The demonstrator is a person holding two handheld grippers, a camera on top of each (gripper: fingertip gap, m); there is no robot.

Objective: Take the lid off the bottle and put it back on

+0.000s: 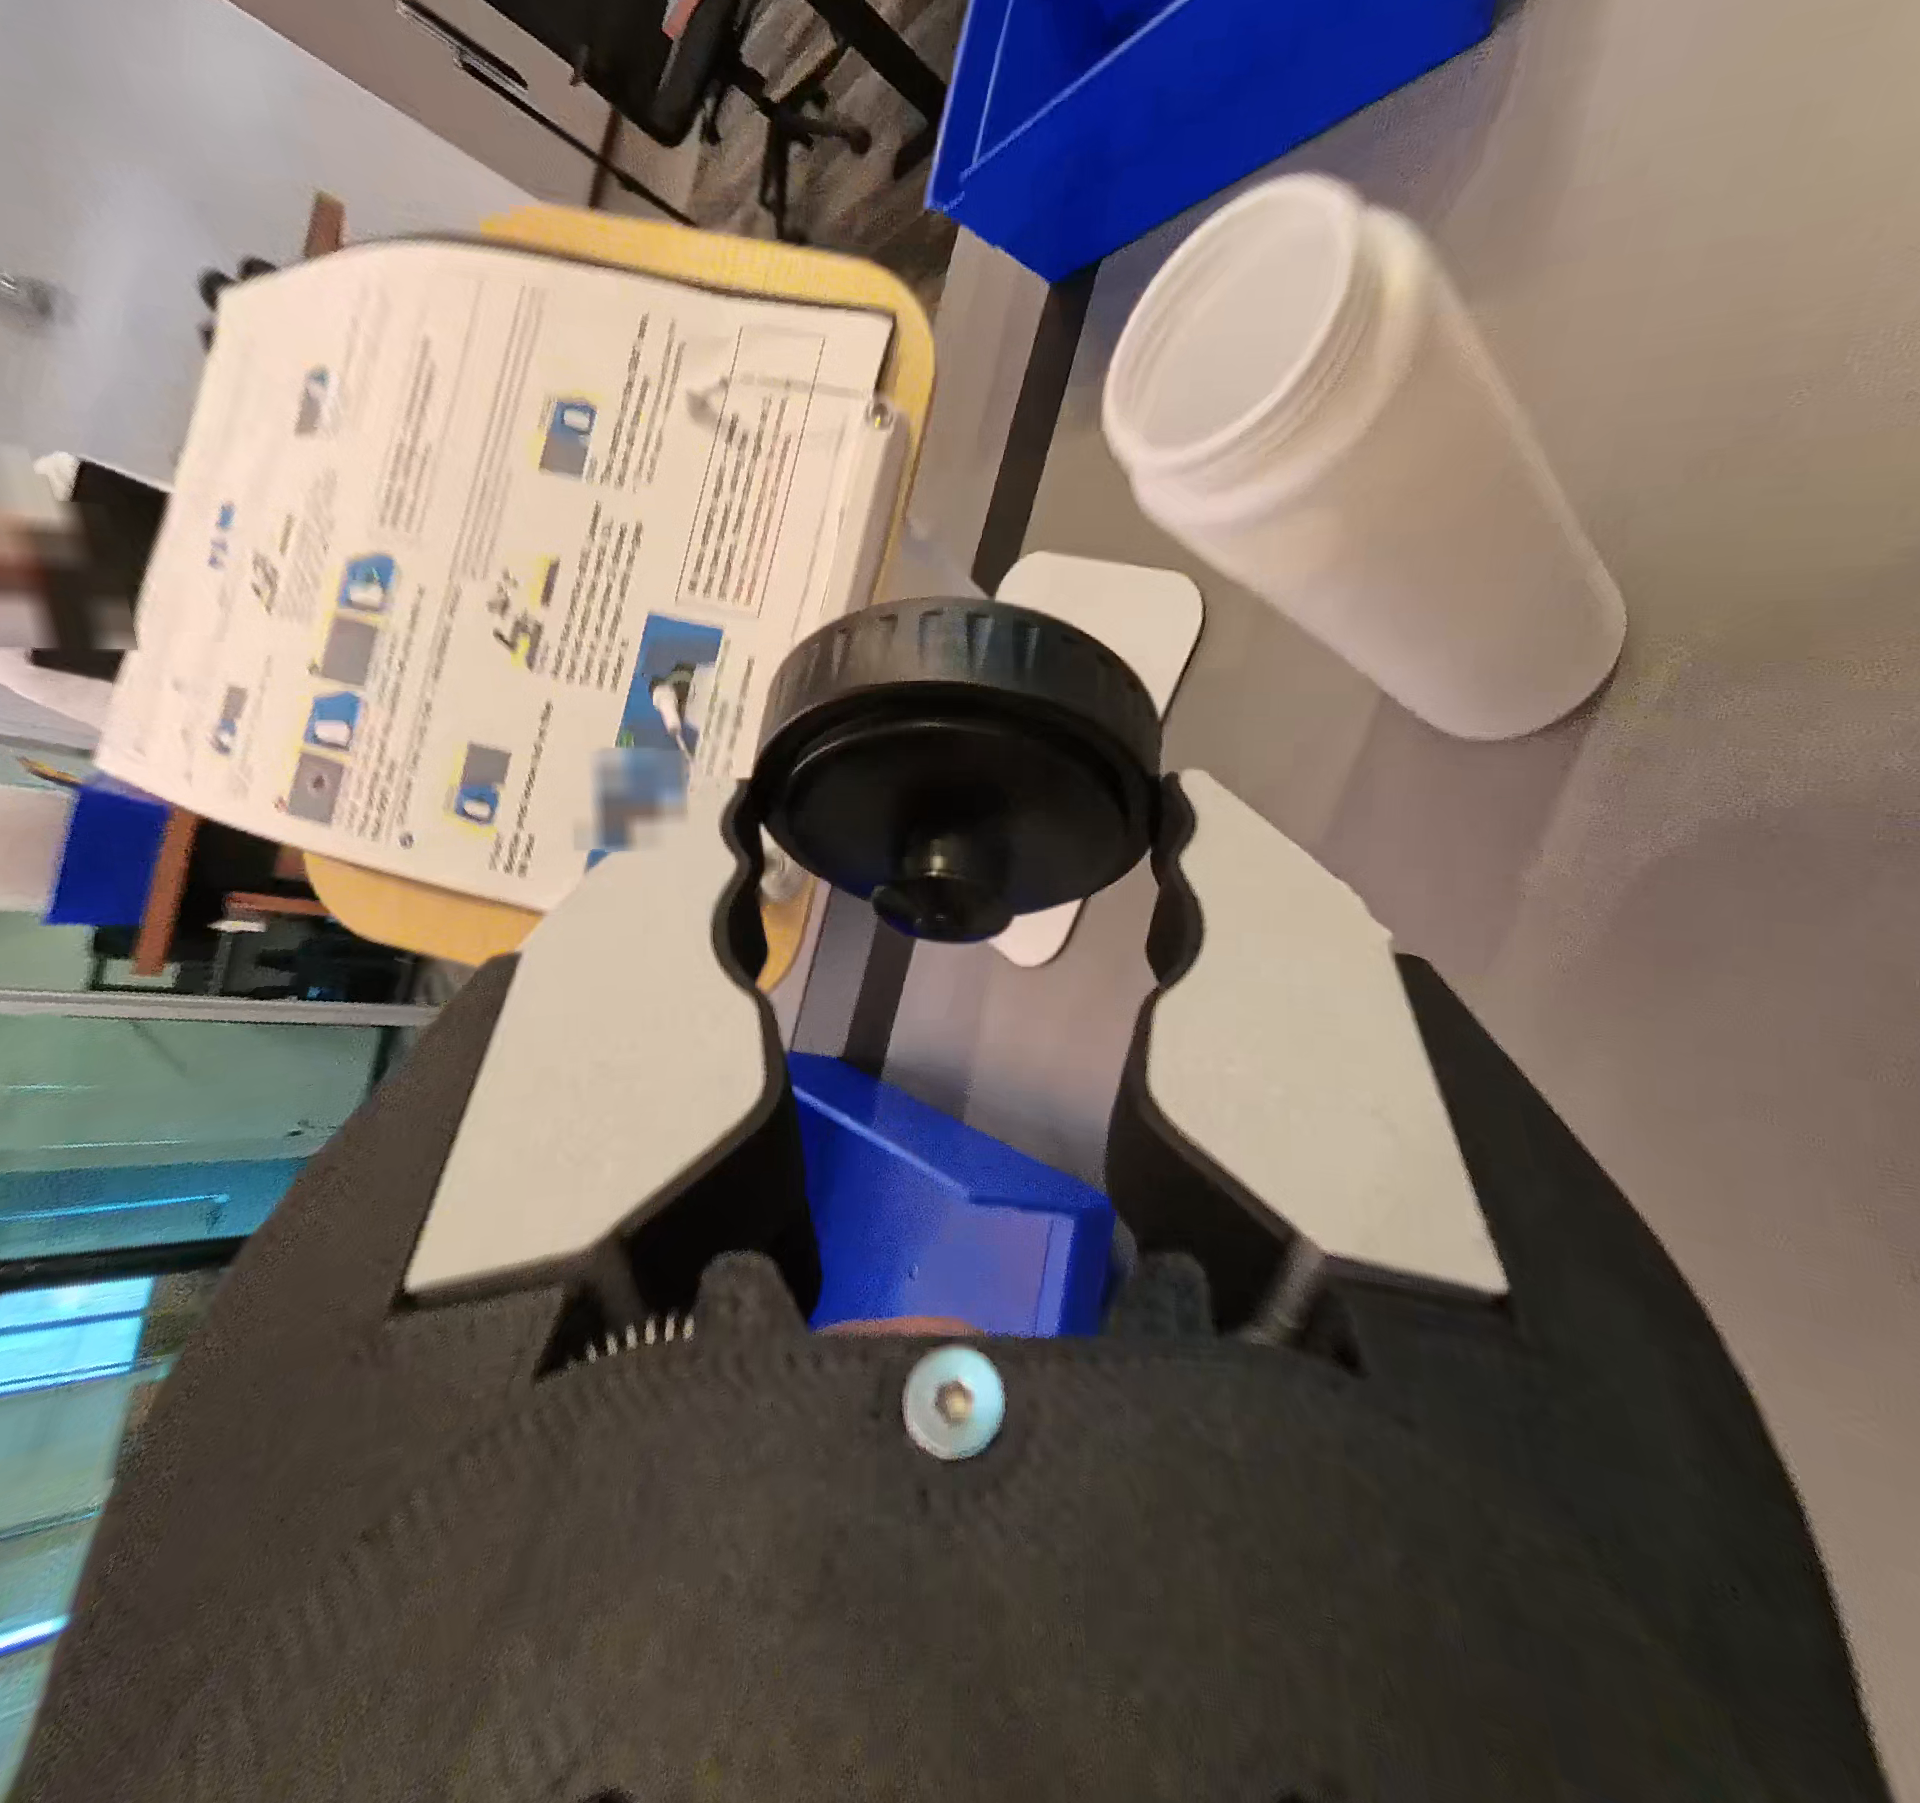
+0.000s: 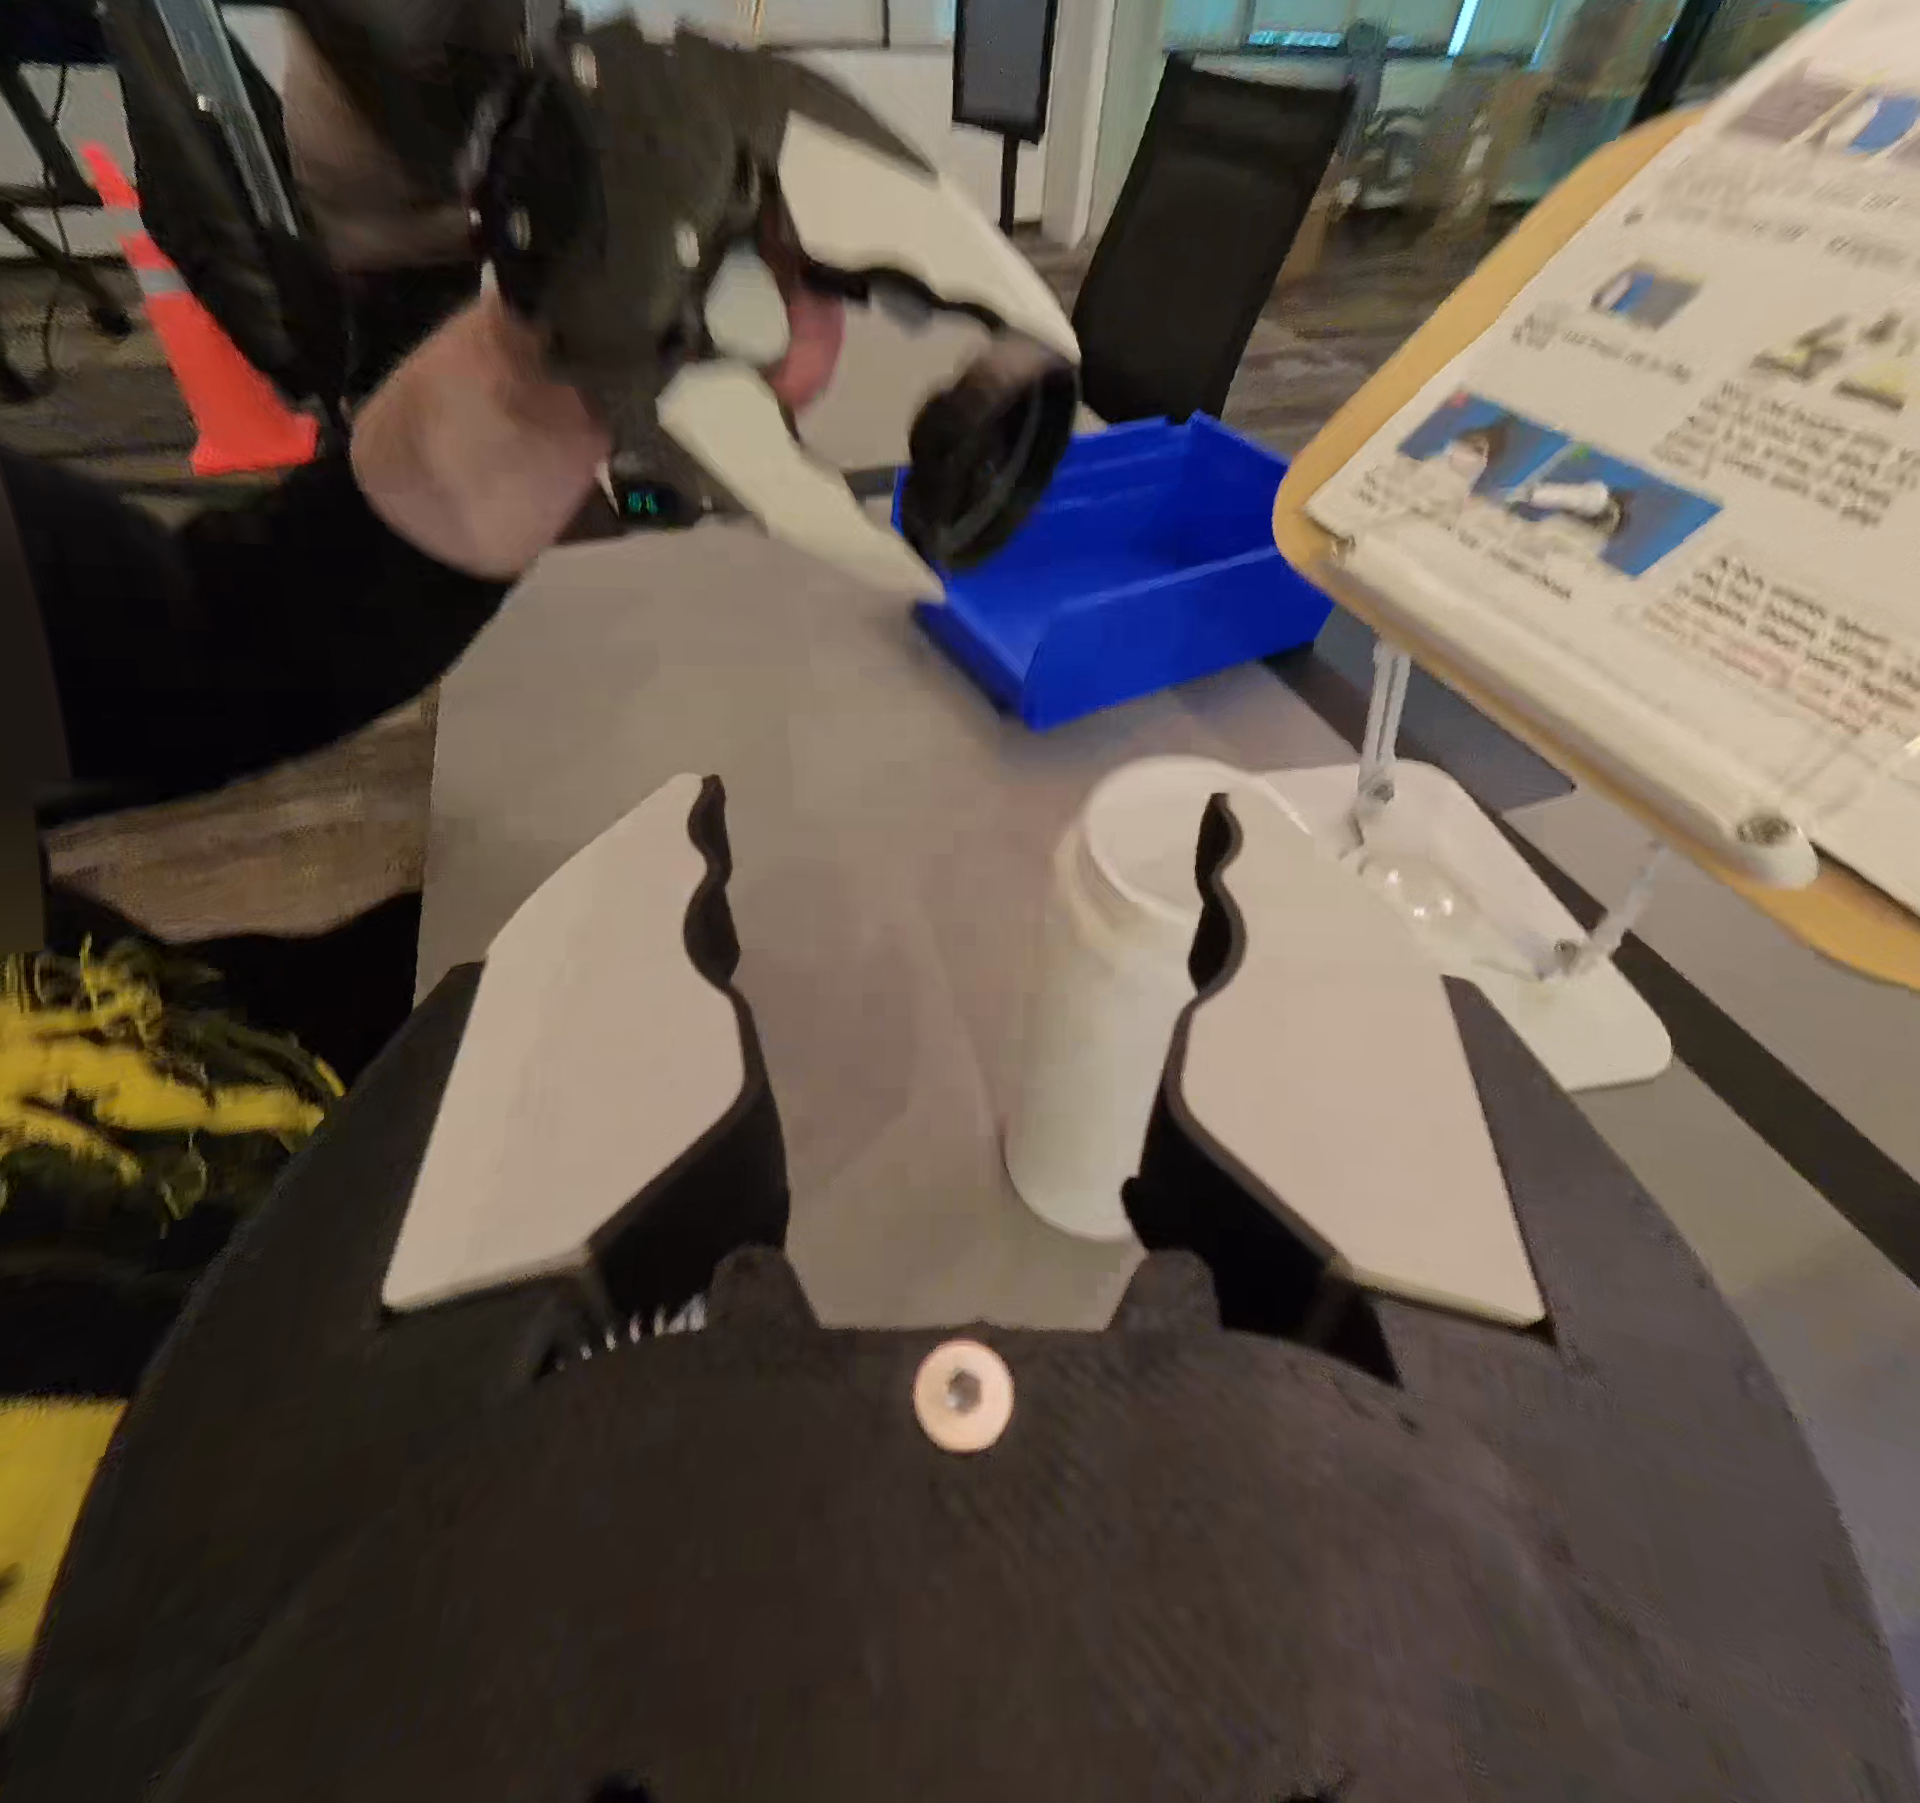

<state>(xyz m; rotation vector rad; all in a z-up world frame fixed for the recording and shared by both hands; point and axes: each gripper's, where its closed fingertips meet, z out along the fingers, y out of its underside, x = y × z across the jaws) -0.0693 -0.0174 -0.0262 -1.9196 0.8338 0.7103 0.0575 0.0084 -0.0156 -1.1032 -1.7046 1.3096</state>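
in the left wrist view, the left tongs are closed on the black lid, one finger on each side of its ribbed rim, and its inner side with a small round stub in the middle faces the camera. the white bottle stands open on the grey desk, to the right of the lid and clearly apart from it, with the threaded neck bare. a blue bin sits beyond the bottle, and a printed sheet on a wooden board is at the left. in the right wrist view, the right tongs are wide open and hold nothing; the bottle stands just in front of the right finger, which hides part of it, so i cannot tell if they touch. farther away the left tongs carry the lid in the air, tilted, in front of the blue bin. i judge that the lid is already off and the step in hand is to put it back. the next move asks to bring the lid over the neck, make it level, and probably to close the right tongs on the bottle so it does not turn.
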